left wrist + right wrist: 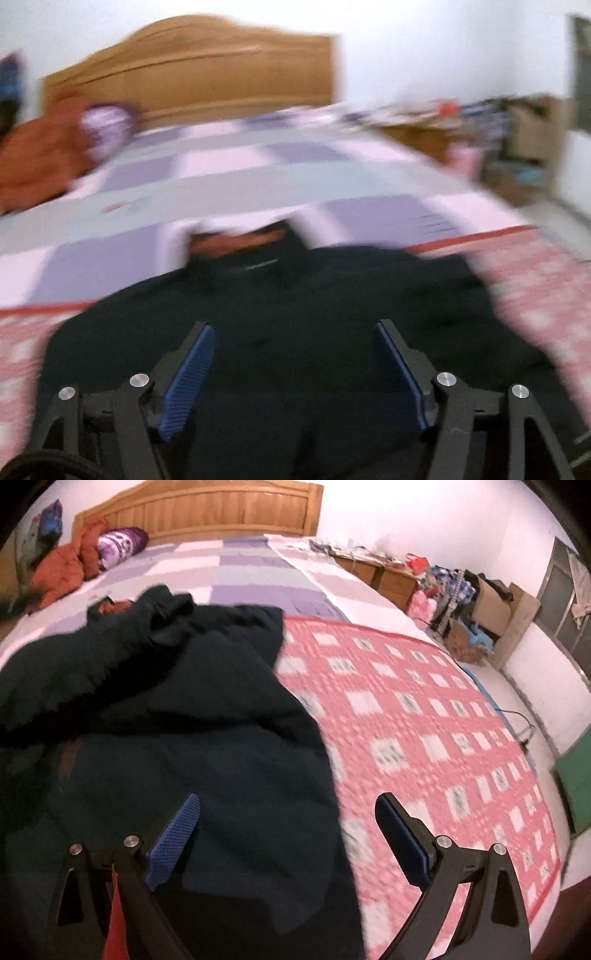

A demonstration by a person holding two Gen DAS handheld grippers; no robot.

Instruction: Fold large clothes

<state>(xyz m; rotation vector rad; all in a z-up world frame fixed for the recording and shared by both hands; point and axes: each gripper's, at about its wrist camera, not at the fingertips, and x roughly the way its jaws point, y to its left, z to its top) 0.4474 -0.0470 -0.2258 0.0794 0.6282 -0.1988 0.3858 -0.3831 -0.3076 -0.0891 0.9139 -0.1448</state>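
- Left tongs (294, 334) released, jaws spread, nothing between the blue pads; right tongs (288, 808) likewise spread and empty.
- Bed (240, 568) ahead of both tongs, wooden headboard (221, 509) at far end.
- Pink checked quilt (424, 709) under and right of right tongs.
- Dark garment (166, 701) lies spread directly beneath both tongs, collar end away; left view blurred.

A bed (351, 579) carries a dark garment (166, 701) on a pink quilt (424, 709).
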